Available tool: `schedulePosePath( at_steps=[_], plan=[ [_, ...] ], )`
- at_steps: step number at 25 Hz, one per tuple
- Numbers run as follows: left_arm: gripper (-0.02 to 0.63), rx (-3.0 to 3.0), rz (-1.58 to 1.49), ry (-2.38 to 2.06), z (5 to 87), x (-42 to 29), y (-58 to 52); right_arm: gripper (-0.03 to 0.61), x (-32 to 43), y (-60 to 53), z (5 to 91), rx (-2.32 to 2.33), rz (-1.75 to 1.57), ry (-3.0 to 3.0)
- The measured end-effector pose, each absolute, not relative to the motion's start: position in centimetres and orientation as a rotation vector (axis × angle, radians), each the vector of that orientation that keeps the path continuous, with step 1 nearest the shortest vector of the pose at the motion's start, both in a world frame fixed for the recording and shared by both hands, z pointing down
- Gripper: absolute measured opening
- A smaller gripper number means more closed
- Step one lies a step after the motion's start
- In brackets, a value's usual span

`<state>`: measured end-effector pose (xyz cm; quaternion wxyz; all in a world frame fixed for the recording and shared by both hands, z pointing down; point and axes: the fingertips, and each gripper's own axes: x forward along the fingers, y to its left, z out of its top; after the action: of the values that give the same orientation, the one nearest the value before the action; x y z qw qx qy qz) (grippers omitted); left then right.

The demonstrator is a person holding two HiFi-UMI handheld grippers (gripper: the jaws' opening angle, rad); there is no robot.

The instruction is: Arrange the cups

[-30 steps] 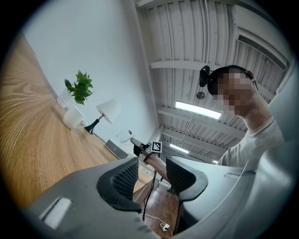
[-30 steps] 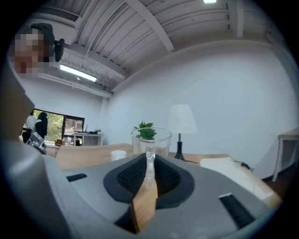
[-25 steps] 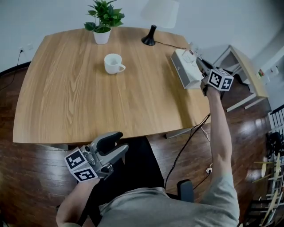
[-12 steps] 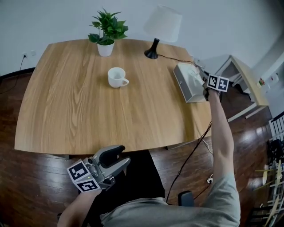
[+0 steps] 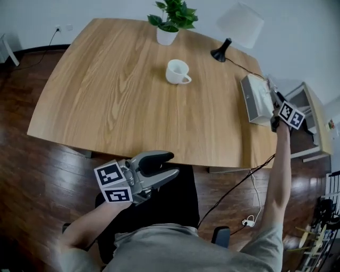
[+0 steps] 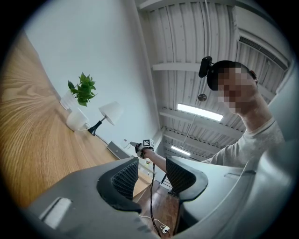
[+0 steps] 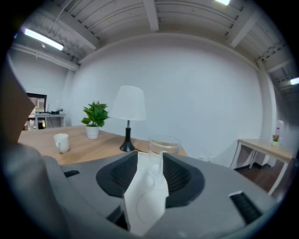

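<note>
Right gripper view: right gripper (image 7: 150,162) jaws opening, handle of the glass cup (image 7: 164,144) apparently between them.
Glass cup: probably light, slick, breakable; handle looks safest.
Left gripper (image 6: 152,169): jaws apart, empty.

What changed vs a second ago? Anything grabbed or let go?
Right claw: jaws are opening, the clear glass cup between them at the white tray, not gripped. Head camera framing swung. Unchanged: left claw open and empty off the near edge of the table; white mug, plant, lamp.

Tabletop (image 5: 117,101) open around the cup (image 5: 177,71); plant (image 5: 172,18) and lamp (image 5: 234,29) line far edge.
</note>
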<state>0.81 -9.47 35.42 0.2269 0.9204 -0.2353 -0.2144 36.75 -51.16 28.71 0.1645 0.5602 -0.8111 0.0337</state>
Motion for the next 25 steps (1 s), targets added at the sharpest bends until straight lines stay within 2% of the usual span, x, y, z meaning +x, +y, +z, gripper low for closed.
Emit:
schedulePosePath(
  at_steps=[3,8,12,18,20,25],
  plan=[
    [0.172,2.524,-0.599,-0.647,35.7,0.5,-9.7,0.134,30.3,-46.4,27.2,1.422,0.038,-2.524],
    [0.172,2.511,-0.605,-0.652,35.9,0.6,-9.1,0.129,16.7,-37.6,32.2,0.888,0.028,-2.694],
    [0.172,2.518,-0.602,-0.654,35.7,0.5,-9.0,0.129,9.1,-32.3,36.8,0.579,-0.033,-2.667],
    [0.172,2.522,-0.598,-0.656,35.9,0.4,-9.0,0.134,3.5,-33.8,37.5,0.525,-0.133,-2.667],
    [0.172,2.523,-0.597,-0.655,35.9,0.4,-9.0,0.174,2.1,-35.5,37.7,0.545,-0.136,-2.661],
    [0.172,2.531,-0.591,-0.655,35.9,0.5,-8.9,0.176,-1.2,-38.9,38.8,0.586,-0.185,-2.582]
  ],
)
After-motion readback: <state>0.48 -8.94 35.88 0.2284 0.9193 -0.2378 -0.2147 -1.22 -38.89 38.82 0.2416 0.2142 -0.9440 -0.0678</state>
